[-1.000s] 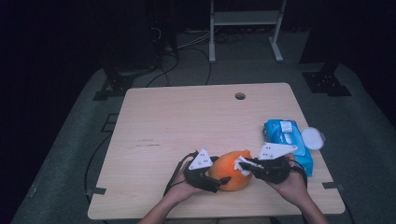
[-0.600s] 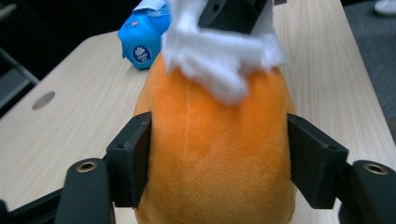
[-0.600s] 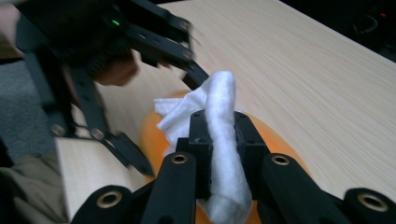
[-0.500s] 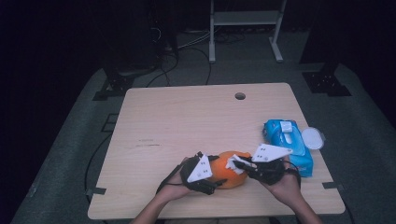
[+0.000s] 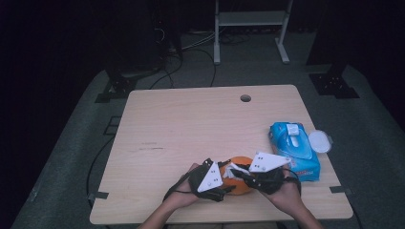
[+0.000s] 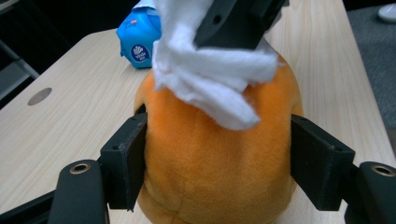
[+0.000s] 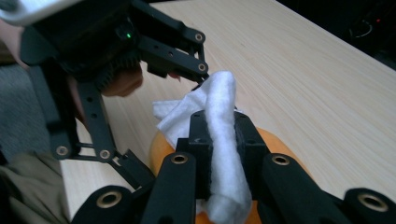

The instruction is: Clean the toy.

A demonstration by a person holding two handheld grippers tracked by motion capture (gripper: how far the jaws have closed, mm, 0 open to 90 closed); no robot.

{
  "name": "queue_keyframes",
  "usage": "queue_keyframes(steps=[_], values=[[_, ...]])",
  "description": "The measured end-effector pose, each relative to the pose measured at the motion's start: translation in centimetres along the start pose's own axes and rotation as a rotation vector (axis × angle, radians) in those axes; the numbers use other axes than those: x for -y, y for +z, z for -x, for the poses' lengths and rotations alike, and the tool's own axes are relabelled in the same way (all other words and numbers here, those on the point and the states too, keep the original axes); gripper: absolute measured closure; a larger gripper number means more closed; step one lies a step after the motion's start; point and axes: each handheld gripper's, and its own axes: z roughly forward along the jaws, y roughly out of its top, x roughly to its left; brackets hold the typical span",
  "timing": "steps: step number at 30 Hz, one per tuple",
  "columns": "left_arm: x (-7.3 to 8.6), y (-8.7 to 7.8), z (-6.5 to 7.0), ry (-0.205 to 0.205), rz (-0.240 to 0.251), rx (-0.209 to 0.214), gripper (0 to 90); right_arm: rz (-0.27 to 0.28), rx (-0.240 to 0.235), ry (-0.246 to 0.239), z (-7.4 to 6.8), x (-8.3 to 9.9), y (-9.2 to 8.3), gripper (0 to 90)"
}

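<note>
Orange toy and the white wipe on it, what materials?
Orange toy: looks like plush fabric, matte, with a short fuzzy nap, probably soft-stuffed. White wipe: seems nonwoven tissue or cloth, matte, with soft folds and a fibrous edge; wet or dry, can't tell.

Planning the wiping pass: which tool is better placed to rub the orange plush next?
Right. The right tool already pinches the white wipe atop the orange plush; the left tool clamps its sides.

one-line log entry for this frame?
left hand-held gripper: shut on orange plush toy | right hand-held gripper: shut on white wipe, wipe on toy
</note>
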Motion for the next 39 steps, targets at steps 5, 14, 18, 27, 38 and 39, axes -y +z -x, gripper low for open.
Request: queue_keyframes(steps=[5, 14, 18, 27, 38, 39], values=[[0.5, 0.0, -0.5, -0.047, 0.019, 0.009, 28.7, -0.016, 0.068, 0.024, 1.6, 0.9, -0.7, 79.5], [-0.3, 0.5, 0.7, 0.031, -0.019, -0.014, 24.1, -0.001, -0.014, 0.02, -0.2, 0.1, 0.6, 79.4], [0.4, 0.1, -0.2, -0.015, -0.002, 0.002, 27.4, -0.007, 0.027, 0.038, 1.2, 0.5, 0.1, 79.4], [1.4, 0.0, -1.9, -0.196, 0.016, 0.053, 12.4, -0.001, 0.074, 0.176, 4.1, 3.0, -0.9, 79.4], [2.3, -0.4, -2.3, -0.225, 0.023, 0.05, 22.9, -0.007, 0.084, 0.137, 3.7, 2.5, -0.7, 79.1], [2.4, -0.5, -2.4, -0.228, 0.022, 0.052, 22.9, -0.006, 0.074, 0.157, 4.1, 2.9, -0.8, 79.1]])
